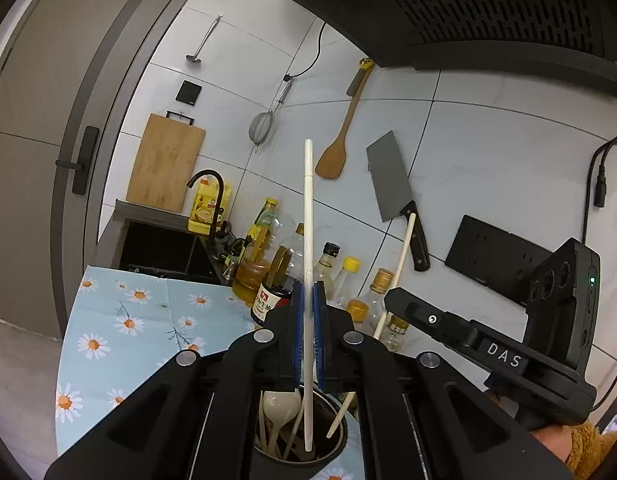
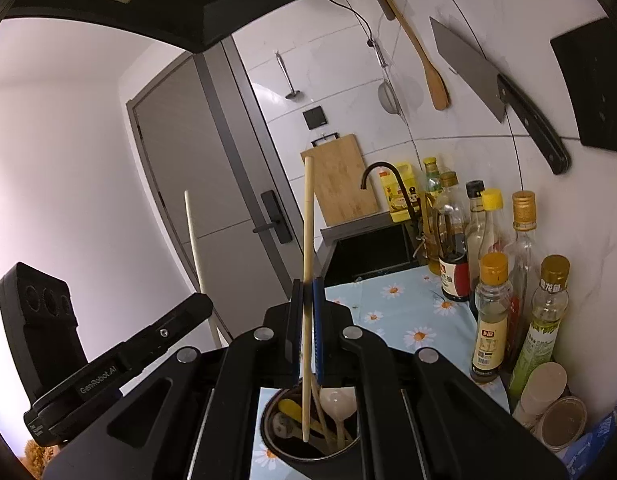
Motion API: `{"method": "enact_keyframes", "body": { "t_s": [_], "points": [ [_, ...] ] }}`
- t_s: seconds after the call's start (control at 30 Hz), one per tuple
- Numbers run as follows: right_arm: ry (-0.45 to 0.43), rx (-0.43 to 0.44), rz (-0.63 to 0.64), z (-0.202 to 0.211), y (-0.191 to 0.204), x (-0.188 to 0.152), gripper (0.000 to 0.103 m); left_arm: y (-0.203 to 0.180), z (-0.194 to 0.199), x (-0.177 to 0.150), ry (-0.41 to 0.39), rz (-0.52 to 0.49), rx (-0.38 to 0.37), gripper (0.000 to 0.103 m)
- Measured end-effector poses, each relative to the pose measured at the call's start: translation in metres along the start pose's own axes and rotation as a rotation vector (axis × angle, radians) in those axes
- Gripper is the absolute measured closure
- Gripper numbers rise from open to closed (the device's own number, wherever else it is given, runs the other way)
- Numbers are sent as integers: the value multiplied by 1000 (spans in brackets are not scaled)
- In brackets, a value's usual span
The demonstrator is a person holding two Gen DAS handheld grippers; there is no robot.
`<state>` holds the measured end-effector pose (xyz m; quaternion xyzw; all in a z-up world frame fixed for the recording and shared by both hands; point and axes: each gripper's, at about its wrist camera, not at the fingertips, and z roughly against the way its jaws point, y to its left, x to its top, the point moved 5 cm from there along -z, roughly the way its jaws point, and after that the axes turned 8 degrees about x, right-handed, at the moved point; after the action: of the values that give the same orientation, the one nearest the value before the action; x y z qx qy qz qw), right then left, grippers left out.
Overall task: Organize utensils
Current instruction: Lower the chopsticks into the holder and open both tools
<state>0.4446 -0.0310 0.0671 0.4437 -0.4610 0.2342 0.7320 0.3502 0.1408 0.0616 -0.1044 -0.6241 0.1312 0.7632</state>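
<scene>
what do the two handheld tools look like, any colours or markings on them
Both tools are matte black, with angled linkage arms joined by round silver pivot pins and blue ribbed pads on the fingers. The left tool carries white "GenRobot.AI" lettering on its side, seen from the right wrist view. The right tool reads "DAS", with a small green light on its boxy camera block. A fuzzy mustard-yellow sleeve shows behind it.

Below my left hand-held gripper (image 1: 307, 300) stands the utensil holder (image 1: 340, 446) on the table (image 1: 148, 320), with a ladle (image 1: 280, 406) and sticks inside; the chopstick (image 1: 308, 216) I grip rises above it. My right hand-held gripper (image 2: 306, 300), beside it, holds another chopstick (image 2: 307, 240). Bottles (image 2: 492, 316) line the wall behind; the sink (image 1: 160, 248) lies beyond the table.
</scene>
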Motion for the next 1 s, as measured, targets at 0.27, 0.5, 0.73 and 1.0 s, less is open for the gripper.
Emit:
{"method": "enact_keyframes", "body": {
  "t_s": [0.27,0.5,0.73,1.0],
  "points": [
    [31,-20,-20,-15,-11,-12,97,14,-22,-18,26,17,19,99],
    [65,-43,-3,-23,-12,-24,97,15,-29,-36,57,9,23,99],
    [98,-30,-49,-22,-16,-28,85,13,-28,-47,107,-19,36,97],
    [86,-27,-70,-1,-13,-25,83,15,-9,-45,111,1,50,86]
  ]
}}
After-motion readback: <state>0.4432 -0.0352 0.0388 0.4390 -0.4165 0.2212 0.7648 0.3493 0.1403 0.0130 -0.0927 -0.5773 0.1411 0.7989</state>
